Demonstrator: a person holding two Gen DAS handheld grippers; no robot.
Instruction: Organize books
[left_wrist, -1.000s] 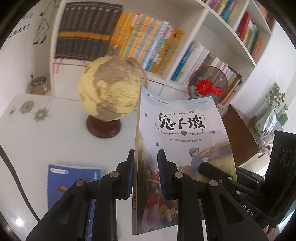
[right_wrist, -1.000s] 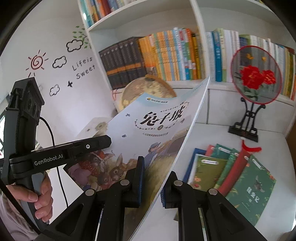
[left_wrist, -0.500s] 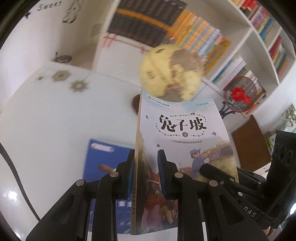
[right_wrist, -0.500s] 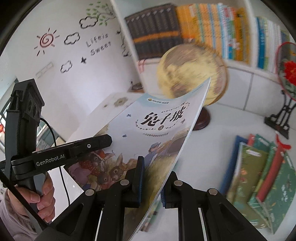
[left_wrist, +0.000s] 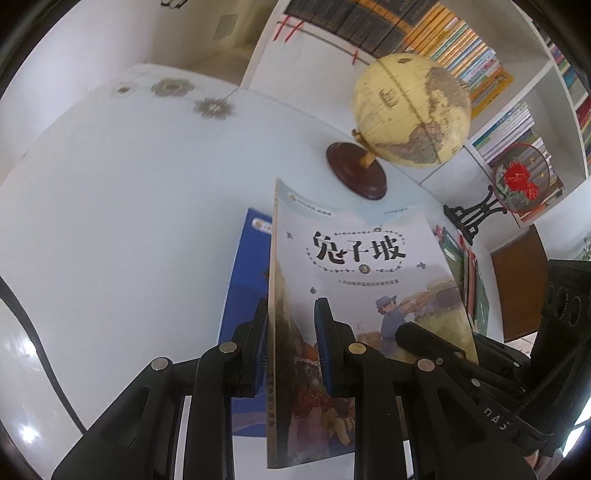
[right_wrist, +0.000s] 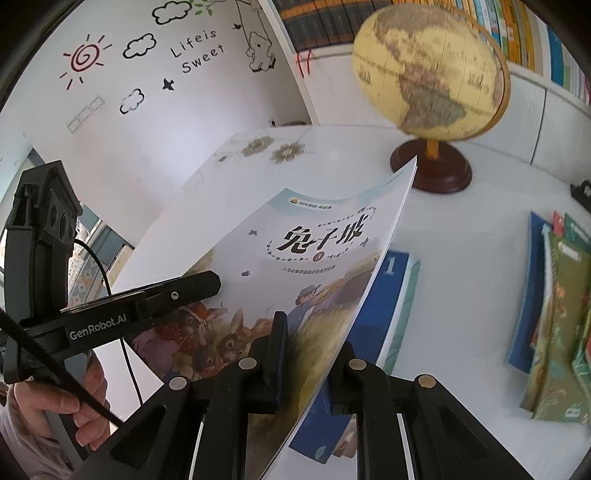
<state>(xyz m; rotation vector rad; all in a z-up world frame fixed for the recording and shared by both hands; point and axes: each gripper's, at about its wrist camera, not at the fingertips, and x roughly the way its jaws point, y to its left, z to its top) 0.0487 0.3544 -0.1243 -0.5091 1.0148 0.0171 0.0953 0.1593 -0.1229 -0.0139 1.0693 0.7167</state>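
Both grippers hold one pale picture book (left_wrist: 354, 266) with black Chinese title and rabbits on its cover, above the white table. My left gripper (left_wrist: 291, 332) is shut on its spine edge. My right gripper (right_wrist: 314, 354) is shut on its opposite edge; the book (right_wrist: 295, 258) bends slightly there. Under it a blue book marked "1" (left_wrist: 247, 280) lies flat on the table, also seen in the right wrist view (right_wrist: 391, 291). The left gripper shows in the right wrist view (right_wrist: 207, 284), held by a hand.
A yellow globe (left_wrist: 410, 110) on a dark wooden base stands behind the books. A stack of green and blue books (right_wrist: 554, 317) lies at the right. A red-flower fan on a black stand (left_wrist: 517, 181) and full bookshelves (left_wrist: 443, 48) are beyond.
Both grippers have tilted down and carried the picture book lower, over the blue book. The shelves have slid up and out of the middle of view.
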